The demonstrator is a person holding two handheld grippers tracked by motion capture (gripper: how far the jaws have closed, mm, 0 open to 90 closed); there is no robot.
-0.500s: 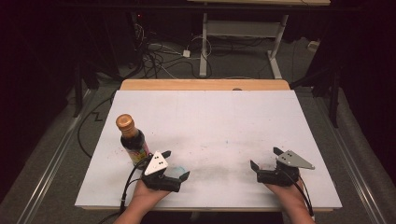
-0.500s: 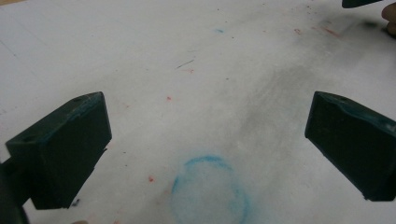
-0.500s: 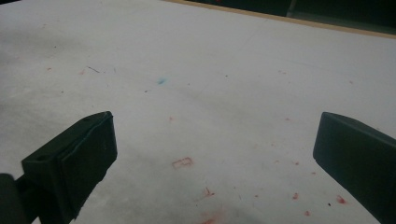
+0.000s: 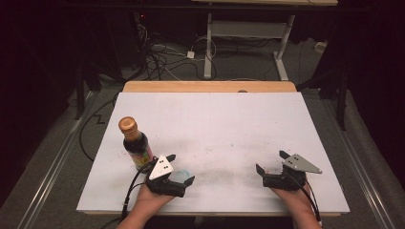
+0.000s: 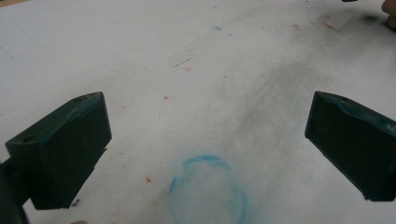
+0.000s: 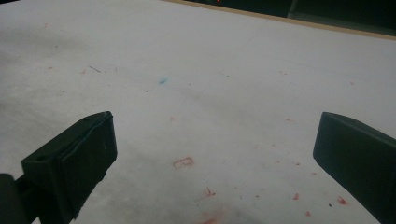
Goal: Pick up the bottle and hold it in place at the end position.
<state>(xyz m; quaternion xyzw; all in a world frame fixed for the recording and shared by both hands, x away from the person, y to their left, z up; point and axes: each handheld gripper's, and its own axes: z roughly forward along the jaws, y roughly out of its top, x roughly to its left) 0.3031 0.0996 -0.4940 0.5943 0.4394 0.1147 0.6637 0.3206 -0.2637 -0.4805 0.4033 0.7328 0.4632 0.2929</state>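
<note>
Bottle (image 4: 135,144) upright just beyond left hand-held gripper (image 4: 181,169); both hand-held grippers wide, empty; start position, next likely reach and grasp.

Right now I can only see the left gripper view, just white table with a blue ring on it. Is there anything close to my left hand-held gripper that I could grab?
Observer: Yes. A dark bottle with a gold cap stands upright just left of the left hand-held gripper.
Operator: Where is my other one?
Observer: The right hand-held gripper is near the front edge of the table, over on the right. Its jaws are open with nothing between them.
Operator: What is past the table?
Observer: Tangled cables lie on the floor beyond the far edge.
</note>
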